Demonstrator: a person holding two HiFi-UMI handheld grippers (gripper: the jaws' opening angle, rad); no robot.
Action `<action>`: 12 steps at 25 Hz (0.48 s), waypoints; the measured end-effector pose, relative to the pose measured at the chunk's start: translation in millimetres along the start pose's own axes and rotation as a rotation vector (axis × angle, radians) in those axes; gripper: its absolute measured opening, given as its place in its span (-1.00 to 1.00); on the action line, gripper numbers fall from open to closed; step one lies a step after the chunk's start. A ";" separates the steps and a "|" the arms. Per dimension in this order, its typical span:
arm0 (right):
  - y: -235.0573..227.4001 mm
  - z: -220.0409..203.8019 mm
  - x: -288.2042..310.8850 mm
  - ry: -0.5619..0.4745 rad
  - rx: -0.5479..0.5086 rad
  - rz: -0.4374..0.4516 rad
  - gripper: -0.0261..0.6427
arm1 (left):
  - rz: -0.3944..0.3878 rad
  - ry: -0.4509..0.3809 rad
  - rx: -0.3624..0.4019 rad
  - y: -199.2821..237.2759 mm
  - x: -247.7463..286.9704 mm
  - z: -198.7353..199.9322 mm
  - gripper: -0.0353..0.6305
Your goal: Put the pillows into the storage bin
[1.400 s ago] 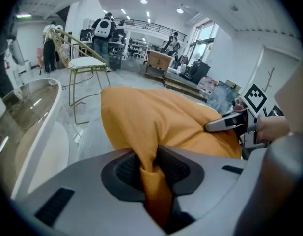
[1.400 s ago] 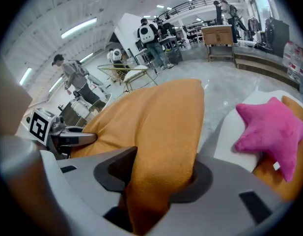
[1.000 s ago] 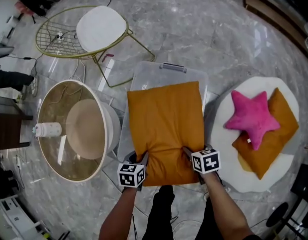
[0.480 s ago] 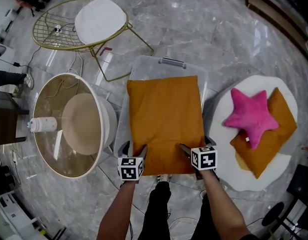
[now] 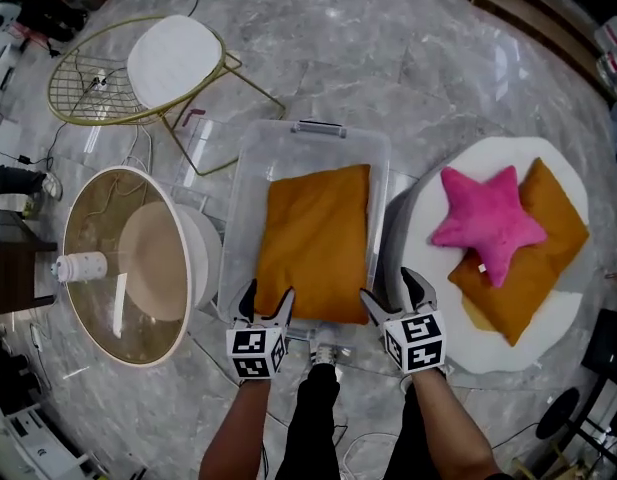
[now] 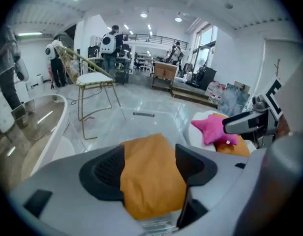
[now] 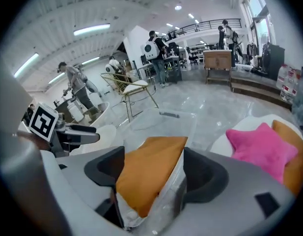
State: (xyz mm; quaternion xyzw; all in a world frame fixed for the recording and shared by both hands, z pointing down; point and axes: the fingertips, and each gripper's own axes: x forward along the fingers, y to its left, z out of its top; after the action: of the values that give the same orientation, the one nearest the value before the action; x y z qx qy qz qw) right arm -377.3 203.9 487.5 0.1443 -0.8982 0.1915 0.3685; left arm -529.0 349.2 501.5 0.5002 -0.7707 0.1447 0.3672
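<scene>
At the left stand a round white tub (image 5: 210, 243) and a wire chair (image 5: 173, 60). The left tongs (image 5: 269, 296) hover at the near rim of the clear bin (image 5: 308, 153), jaws wide apart, with the near edge of the orange pillow (image 5: 316, 238) loose between them. That pillow lies flat inside the bin. The right tongs (image 5: 388, 290) are also spread, straddling the bin's near right wall.

The first pillow looks placed. Next, I judge, both tongs must lift clear and swing right to the white round bench (image 5: 468, 163), where a pink star pillow (image 5: 485, 220) lies on a second orange pillow (image 5: 543, 253).

The floor is polished grey marble, in a large bright hall with people far back.
</scene>
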 end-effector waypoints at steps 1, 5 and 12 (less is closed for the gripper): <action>-2.7 3.1 -9.7 -0.021 -0.006 -0.010 0.19 | -0.012 -0.020 0.012 -10.1 -1.0 10.4 0.08; -29.3 11.4 -49.8 -0.102 -0.013 -0.105 -0.36 | -0.077 -0.088 0.066 -60.8 -2.3 45.3 0.08; -89.0 12.7 -112.7 -0.285 0.129 -0.234 -0.89 | -0.148 -0.170 0.189 -145.1 -4.7 79.9 -0.53</action>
State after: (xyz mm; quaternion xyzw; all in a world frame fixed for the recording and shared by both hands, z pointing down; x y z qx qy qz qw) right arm -272.0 132.7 419.4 0.2964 -0.9042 0.1822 0.2475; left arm -434.3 238.8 422.2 0.5986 -0.7429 0.1461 0.2617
